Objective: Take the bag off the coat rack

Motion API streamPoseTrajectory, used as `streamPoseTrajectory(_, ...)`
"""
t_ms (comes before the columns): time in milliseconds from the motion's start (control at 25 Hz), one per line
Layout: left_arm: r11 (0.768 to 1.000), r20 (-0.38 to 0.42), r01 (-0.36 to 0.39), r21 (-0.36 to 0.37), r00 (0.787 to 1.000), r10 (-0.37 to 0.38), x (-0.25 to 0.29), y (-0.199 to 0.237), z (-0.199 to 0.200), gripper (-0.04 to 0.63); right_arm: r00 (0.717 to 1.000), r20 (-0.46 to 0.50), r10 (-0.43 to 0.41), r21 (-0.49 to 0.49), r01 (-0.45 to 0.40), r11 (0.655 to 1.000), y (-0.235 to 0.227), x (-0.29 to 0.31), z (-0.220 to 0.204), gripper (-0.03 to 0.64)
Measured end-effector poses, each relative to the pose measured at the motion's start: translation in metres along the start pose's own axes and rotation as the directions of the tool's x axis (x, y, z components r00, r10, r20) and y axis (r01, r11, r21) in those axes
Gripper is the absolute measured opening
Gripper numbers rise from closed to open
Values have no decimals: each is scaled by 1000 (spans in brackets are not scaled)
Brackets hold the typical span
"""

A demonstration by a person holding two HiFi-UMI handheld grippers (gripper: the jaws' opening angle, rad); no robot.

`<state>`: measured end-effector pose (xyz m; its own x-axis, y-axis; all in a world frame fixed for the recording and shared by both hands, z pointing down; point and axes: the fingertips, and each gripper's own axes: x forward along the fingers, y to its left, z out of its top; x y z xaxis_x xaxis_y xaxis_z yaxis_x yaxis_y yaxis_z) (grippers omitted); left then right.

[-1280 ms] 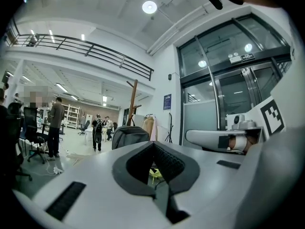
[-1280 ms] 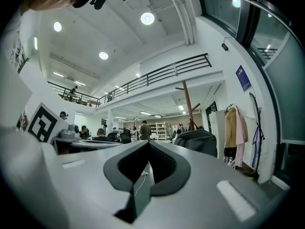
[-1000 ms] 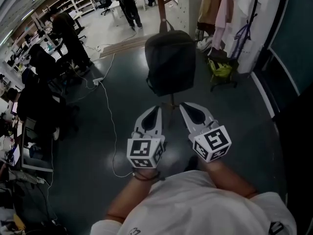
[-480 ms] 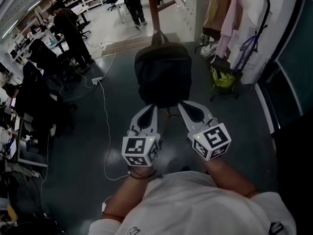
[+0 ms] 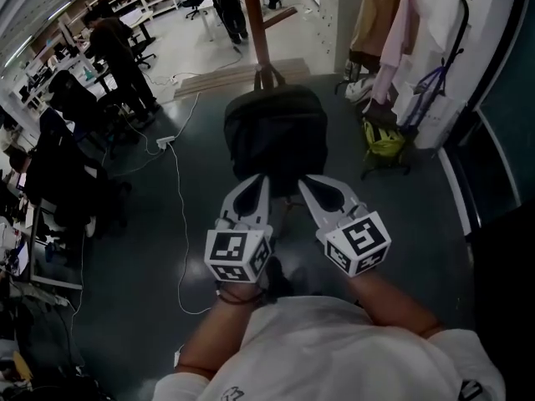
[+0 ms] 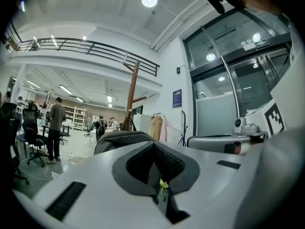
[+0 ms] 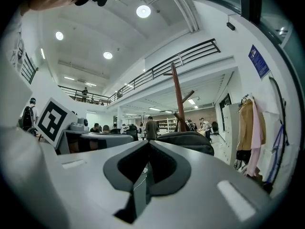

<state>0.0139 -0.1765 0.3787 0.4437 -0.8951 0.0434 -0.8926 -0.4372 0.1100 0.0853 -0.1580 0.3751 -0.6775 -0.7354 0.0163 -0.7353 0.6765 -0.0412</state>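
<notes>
A black backpack (image 5: 276, 132) hangs by its top loop on a brown wooden coat rack pole (image 5: 253, 23). Both grippers point at its lower edge from just below. My left gripper (image 5: 261, 180) is shut and empty, its tip close under the bag's bottom left. My right gripper (image 5: 306, 180) is also shut and empty, beside it under the bottom right. Whether either tip touches the fabric is unclear. In the left gripper view the backpack (image 6: 119, 138) rises just beyond the closed jaws, with the pole (image 6: 132, 94) behind it. The right gripper view shows the backpack (image 7: 190, 140) and pole (image 7: 177, 97) likewise.
Coats and a pink garment (image 5: 393, 23) hang at the right wall above a green bag (image 5: 383, 137). A white cable (image 5: 180, 199) with a power strip runs over the dark floor at the left. People (image 5: 117, 48) stand and sit at desks on the left. A glass door frame (image 5: 493, 107) is at far right.
The backpack has come nearer and lower in the head view, so both gripper tips now sit at its bottom edge. Both grippers stayed shut.
</notes>
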Motion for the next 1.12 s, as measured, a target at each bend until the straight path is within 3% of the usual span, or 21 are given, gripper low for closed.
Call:
streamPoseTrajectory(640,992,8,126,-13,992,-126,108,86,30,6,990,10,-137,-33,137,990,-71,116,20,17)
streamPoseTrajectory(920,982,12,189,2,982,-189,138,121,45,6,968,35,-250,-68,252,965,-114,156,44,36)
streamPoseTrajectory(1120,970,17,245,-1,969,-245,153,129,52,6,952,-1,-305,-117,303,946,-143,176,51,64)
